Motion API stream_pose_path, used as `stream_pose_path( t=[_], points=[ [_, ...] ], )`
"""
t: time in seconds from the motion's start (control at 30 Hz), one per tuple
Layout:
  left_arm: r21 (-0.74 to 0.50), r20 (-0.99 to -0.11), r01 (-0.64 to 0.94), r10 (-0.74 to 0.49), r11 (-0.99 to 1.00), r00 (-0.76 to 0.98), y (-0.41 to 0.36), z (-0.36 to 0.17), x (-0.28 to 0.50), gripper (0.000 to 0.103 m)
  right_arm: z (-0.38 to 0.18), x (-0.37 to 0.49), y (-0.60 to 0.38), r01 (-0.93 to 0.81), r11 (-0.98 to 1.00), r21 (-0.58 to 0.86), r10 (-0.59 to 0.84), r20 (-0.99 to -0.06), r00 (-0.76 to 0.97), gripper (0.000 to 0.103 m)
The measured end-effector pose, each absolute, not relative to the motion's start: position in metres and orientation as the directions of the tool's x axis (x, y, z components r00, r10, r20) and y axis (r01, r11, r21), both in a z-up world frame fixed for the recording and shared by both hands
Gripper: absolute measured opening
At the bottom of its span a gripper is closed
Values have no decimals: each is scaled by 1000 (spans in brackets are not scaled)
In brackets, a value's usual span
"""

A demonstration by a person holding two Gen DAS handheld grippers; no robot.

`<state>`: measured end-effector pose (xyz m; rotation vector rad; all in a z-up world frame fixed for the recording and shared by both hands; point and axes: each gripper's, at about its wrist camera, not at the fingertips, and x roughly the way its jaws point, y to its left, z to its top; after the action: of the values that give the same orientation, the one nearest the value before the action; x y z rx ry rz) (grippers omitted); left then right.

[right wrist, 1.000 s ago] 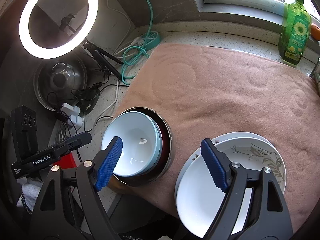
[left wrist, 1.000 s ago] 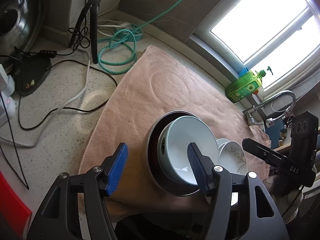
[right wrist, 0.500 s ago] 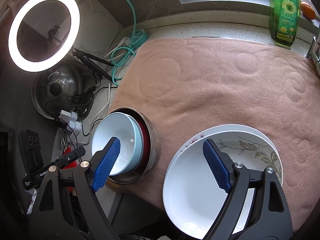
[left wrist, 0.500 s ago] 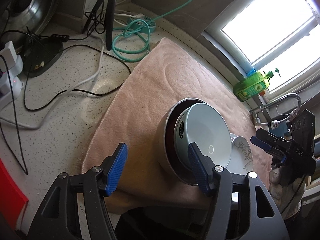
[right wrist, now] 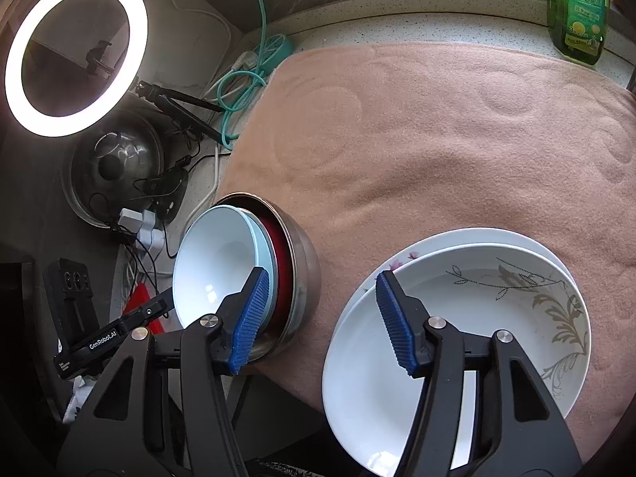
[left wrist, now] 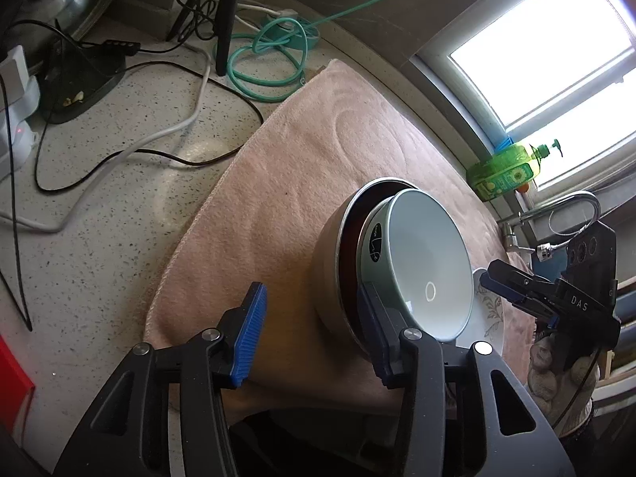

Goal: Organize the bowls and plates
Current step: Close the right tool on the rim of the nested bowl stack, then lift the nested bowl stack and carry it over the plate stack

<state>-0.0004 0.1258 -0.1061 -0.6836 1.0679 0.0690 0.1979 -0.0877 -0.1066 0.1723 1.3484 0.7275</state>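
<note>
Two claws are hanging low over the near edge of a pink towel [right wrist: 457, 151], and both have just been narrowing. Left claw [left wrist: 310, 330] is sitting released with bare towel in the gap; its right pad [left wrist: 371, 332] is right up against the near wall of the steel bowl [left wrist: 328, 274], though I can't tell if it's actually touching. Right claw [right wrist: 322, 318] is also released, nothing pinched: its left pad [right wrist: 250, 318] is hovering over the rim of the bowl stack, its right pad [right wrist: 397, 324] over the near-left rim of the top plate [right wrist: 477, 318].

Bowls are nesting three deep on the towel's near-left corner: a pale blue bowl [left wrist: 427, 262] is sitting inside a red one [right wrist: 282, 254], which is sitting inside the steel one, and the whole stack is looking tilted. Just beside them, on the right, two plates are stacking up, the leaf-patterned one on top of a flowery one [right wrist: 469, 236], and they're overhanging the towel's near edge.

Further back the towel is lying bare. Left of it the speckled tabletop [left wrist: 99, 238] is carrying a tangle of black and white cables, a teal cord [left wrist: 270, 59], a tripod leg [left wrist: 226, 16], a pot lid [right wrist: 111, 167] and a glowing ring light [right wrist: 75, 51]. A green soap bottle [right wrist: 578, 12] is standing at the far right by the window [left wrist: 556, 47].
</note>
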Motion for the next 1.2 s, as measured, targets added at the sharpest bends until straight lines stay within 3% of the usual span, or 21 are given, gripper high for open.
stream_pose_path(
  t=[0.07, 0.23, 0.37, 0.6, 0.87, 1.2],
  points=[
    [-497, -817, -365, -283, 787, 502, 125, -108, 0, 31, -109, 197, -85, -379, 768, 516, 568, -823, 31, 47],
    [-501, -818, -361, -294, 787, 494, 124, -110, 4, 24, -113, 197, -80, -385, 764, 518, 568, -823, 21, 43],
    [-499, -819, -359, -294, 789, 492, 124, -111, 6, 24, -116, 197, -77, -392, 762, 516, 564, -826, 11, 33],
    [-499, -823, -352, -305, 792, 480, 122, -114, 12, 19, -122, 196, -72, -390, 759, 521, 563, -826, -6, 30],
    [-509, -820, -343, -323, 790, 473, 120, -117, 17, 13, -128, 194, -68, -382, 756, 532, 567, -823, -23, 18],
    [-502, -822, -329, -323, 800, 469, 119, -117, 22, 12, -127, 191, -60, -399, 756, 519, 559, -829, -19, 11]
  ],
)
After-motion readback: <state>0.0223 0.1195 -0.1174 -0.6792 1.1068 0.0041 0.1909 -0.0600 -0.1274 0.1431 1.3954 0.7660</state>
